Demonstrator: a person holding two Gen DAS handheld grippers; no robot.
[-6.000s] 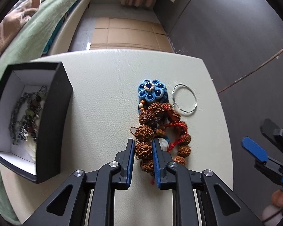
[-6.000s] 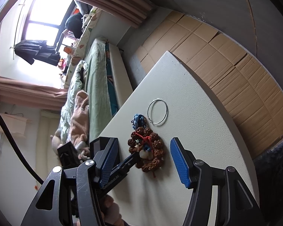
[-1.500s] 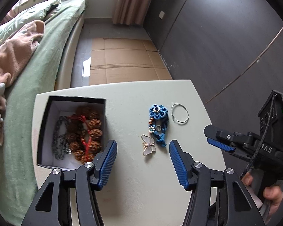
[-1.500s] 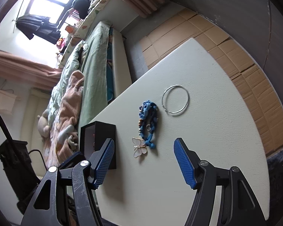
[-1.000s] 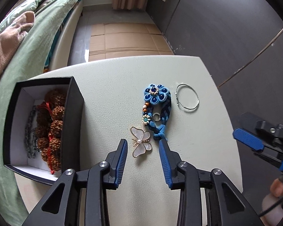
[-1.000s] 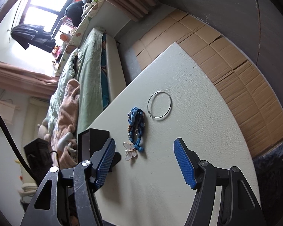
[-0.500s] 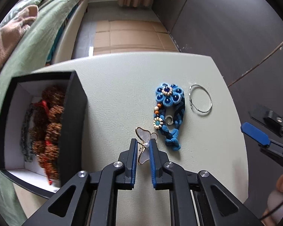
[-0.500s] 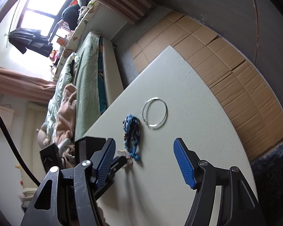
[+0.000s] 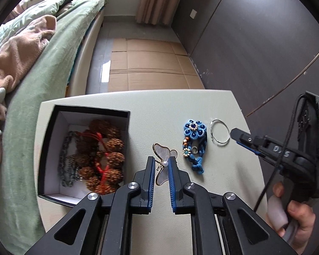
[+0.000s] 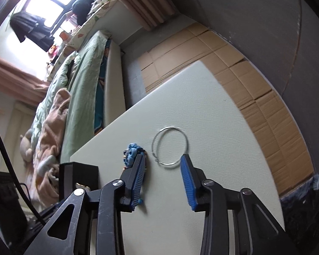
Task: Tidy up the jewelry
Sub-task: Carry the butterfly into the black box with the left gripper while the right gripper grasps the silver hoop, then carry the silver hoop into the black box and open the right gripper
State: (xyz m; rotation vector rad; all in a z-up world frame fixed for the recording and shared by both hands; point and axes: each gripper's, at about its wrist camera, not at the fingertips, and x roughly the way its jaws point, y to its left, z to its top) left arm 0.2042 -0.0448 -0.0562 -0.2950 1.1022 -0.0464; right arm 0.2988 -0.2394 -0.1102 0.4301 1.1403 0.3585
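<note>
While the left gripper (image 9: 161, 165) pinches the butterfly brooch (image 9: 162, 164) thinly, just beside the box (image 9: 53, 148), it could slip; the right gripper (image 10: 162, 169), jaws closing part-open and empty around the ring (image 10: 170, 145), might nudge it.

Pale leather-textured table (image 9: 121, 104), on it an open black box (image 9: 42, 148), blue flower bracelet (image 9: 194, 142), silver hoop (image 10: 170, 145)
</note>
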